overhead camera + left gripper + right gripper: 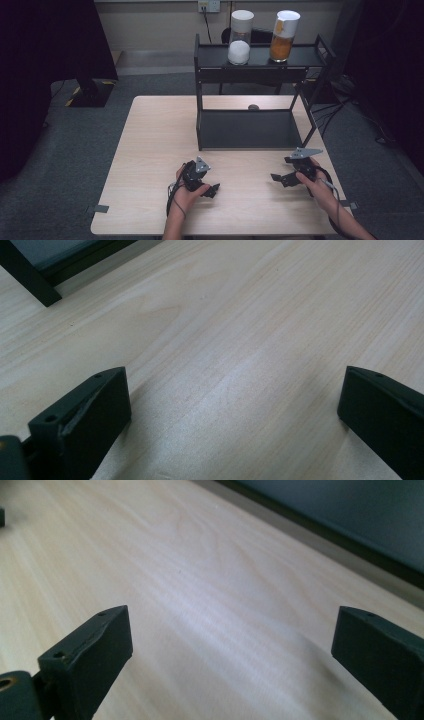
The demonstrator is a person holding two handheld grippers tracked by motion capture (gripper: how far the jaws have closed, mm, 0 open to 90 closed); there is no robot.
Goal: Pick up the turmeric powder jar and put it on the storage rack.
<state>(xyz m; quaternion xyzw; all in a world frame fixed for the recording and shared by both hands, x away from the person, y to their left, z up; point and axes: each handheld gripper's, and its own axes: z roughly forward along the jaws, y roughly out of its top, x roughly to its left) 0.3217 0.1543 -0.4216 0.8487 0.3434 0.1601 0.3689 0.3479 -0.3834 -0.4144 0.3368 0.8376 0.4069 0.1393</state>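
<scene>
While both of my hands rest on the near part of the bench (pixel 150 130), my left gripper (pixel 212 190) and my right gripper (pixel 278 179) lie low over bare wood, each with its jaws spread wide and nothing between them. The things nearest my work stand far off on the top shelf of the black rack (pixel 260 55): a clear jar of white powder (pixel 239 37) on the left, and just to its right a clear jar of orange powder (pixel 283 36), both upright, apart from each other and capped in white. I judge them rigid, smooth and rather slippery, part-filled and so bottom-heavy, and breakable if glass; the straight wall at mid-height, below the cap, looks the safest hold. The high view gives the rack's two shelves, the jars and a small dark disc (pixel 253 107) on the bench behind the lower shelf. The left gripper view shows a rack foot (pixel 30 277) at close range; the right gripper view shows the lower shelf's edge (pixel 320 532).
</scene>
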